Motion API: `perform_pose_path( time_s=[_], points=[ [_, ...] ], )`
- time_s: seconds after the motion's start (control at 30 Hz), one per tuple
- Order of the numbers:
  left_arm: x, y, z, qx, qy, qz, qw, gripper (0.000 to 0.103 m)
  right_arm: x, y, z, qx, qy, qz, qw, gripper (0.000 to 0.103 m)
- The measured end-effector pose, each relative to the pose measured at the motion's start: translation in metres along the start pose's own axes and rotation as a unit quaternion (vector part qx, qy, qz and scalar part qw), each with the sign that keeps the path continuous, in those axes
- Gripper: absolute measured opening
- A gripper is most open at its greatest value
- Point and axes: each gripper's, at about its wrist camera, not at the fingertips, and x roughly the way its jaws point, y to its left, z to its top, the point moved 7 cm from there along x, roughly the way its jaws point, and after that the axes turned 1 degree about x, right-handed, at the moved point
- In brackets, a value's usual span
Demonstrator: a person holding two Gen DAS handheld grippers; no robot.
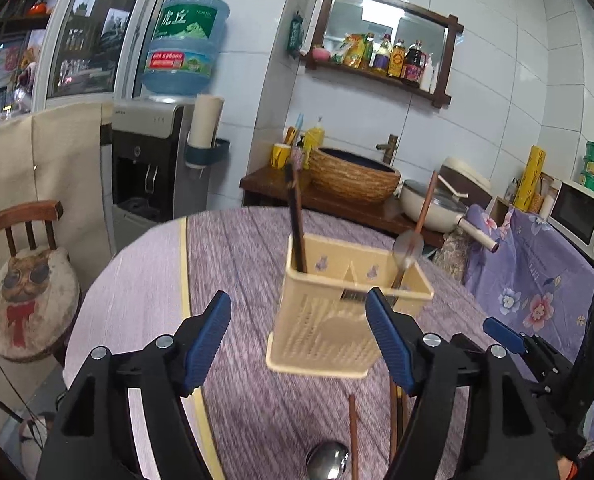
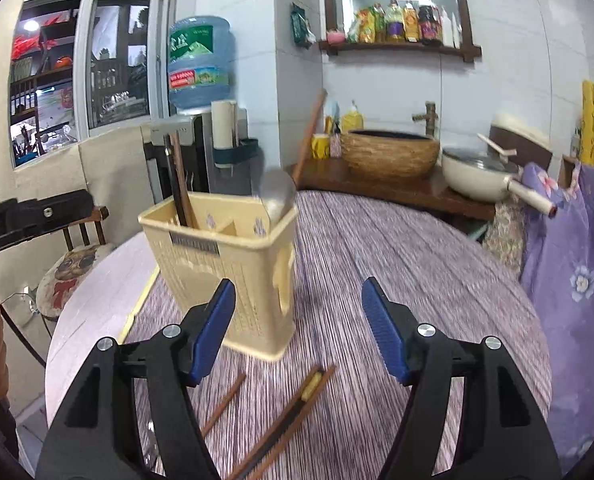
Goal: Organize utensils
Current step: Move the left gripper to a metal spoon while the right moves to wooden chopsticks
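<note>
A beige plastic utensil holder (image 1: 337, 312) stands on the round table with the purple cloth (image 1: 241, 272). Dark chopsticks (image 1: 297, 220) stand in its left compartment and a steel spoon with a wooden handle (image 1: 409, 248) leans in its right one. My left gripper (image 1: 297, 340) is open and empty just in front of the holder. A second spoon (image 1: 329, 460) and more chopsticks (image 1: 353, 432) lie on the cloth below it. In the right wrist view the holder (image 2: 225, 264) is left of centre. My right gripper (image 2: 297, 328) is open and empty above loose chopsticks (image 2: 289, 420).
A chair with a cat cushion (image 1: 29, 300) stands left of the table. A water dispenser (image 1: 153, 160), a wooden counter with a woven basin (image 1: 353, 176) and a pan (image 1: 433, 204) are behind. A flowered purple cloth (image 1: 529, 272) covers something on the right.
</note>
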Motion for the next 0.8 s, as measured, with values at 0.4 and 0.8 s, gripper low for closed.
perform_pose_path(
  time_s=[0.4,0.8],
  points=[
    [0.004,0.020,-0.076,-0.011,0.087,0.018,0.9960,0.067,0.016,-0.023,-0.087,0.039,0.119,-0.029,0.992,0.066],
    [0.003,0.015,-0.113,0.004,0.129,0.014,0.9915,0.052,0.018,-0.034,-0.116,0.075,0.163,-0.042,0.983,0.057]
  ],
)
